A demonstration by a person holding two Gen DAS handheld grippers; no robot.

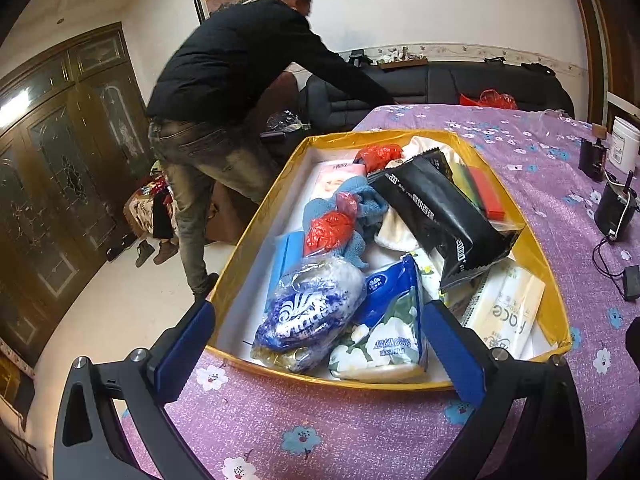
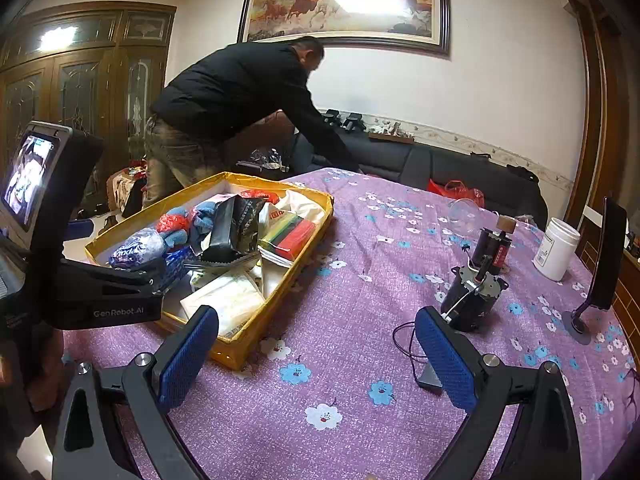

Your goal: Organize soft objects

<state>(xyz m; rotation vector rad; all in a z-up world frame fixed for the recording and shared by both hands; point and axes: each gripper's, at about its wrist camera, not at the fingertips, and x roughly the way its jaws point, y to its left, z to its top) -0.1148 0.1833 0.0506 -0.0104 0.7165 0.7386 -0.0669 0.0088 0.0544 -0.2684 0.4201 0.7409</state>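
Both hand-held grippers, left [image 1: 316, 336] and right [image 2: 316, 354], hover wide open, empty, beside the yellow box [image 2: 256, 334].

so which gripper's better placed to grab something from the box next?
Left, probably. The left gripper is open over the near rim of the box, framing the tissue pack. The right gripper is open over bare tablecloth beside the box.

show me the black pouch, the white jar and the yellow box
black pouch [image 1: 436, 216], left wrist view, middle of its face
white jar [image 2: 558, 254], right wrist view, its side wall
yellow box [image 1: 536, 248], left wrist view, right wall
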